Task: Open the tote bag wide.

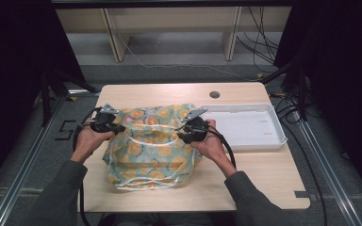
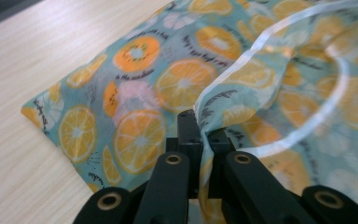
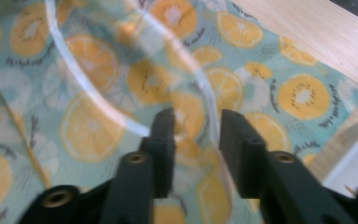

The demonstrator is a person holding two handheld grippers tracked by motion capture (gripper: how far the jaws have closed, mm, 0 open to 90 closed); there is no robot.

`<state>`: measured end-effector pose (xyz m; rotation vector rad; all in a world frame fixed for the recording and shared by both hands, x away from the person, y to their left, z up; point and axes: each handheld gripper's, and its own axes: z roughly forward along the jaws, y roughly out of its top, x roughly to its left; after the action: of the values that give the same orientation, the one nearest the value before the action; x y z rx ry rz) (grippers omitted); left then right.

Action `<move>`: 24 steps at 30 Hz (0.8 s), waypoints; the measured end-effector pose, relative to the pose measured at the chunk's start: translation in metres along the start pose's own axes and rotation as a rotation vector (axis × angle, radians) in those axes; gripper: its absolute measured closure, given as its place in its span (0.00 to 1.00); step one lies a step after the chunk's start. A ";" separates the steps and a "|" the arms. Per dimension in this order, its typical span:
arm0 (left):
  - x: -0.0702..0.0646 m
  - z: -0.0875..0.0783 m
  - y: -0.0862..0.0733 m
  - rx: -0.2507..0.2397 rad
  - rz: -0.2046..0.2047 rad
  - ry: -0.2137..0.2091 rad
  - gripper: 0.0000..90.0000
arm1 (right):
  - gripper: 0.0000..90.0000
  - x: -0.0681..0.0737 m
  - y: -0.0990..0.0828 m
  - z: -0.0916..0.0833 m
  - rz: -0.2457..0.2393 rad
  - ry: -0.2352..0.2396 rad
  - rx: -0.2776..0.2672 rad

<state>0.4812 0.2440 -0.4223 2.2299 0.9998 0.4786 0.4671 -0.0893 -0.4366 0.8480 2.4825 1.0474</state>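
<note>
We start with the wooden counter (image 1: 264,179), which carries everything here. Across its middle lies a plastic bag (image 1: 153,146) printed with orange and kiwi slices on a pale teal ground, with a clear, glossy edge band that loops over its top. In the high view the bag lies rumpled and partly lifted between the two hands, its near edge close to the person's side of the counter. To its right, touching or just beside the bag's far right corner, sits a shallow white tray (image 1: 275,127), its long side running along the counter.

The left hand-held gripper (image 1: 107,123) sits at the bag's left upper edge. In the left gripper view its jaws are pressed together on a fold of the printed film (image 2: 223,116), which rises out from between them in a crease.

The right hand-held gripper (image 1: 188,129) is at the bag's right upper part, near the tray. In the right gripper view its jaws stand apart, with the clear edge band (image 3: 209,100) running through the gap. The picture is blurred there, so we think, rather than know, that the pads are not pressing on it.
</note>
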 end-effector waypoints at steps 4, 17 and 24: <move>-0.002 0.007 -0.002 0.007 -0.033 0.000 0.99 | 0.62 0.015 -0.004 -0.015 -0.054 0.099 0.000; 0.006 0.006 -0.011 0.007 -0.060 -0.017 0.99 | 0.47 0.064 -0.023 0.021 -0.197 0.209 0.163; 0.007 0.004 -0.017 0.041 -0.056 -0.057 0.98 | 0.66 0.061 -0.026 0.042 -0.242 0.147 0.215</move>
<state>0.4789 0.2562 -0.4363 2.2323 1.0479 0.3713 0.4299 -0.0423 -0.4880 0.5227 2.7737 0.7971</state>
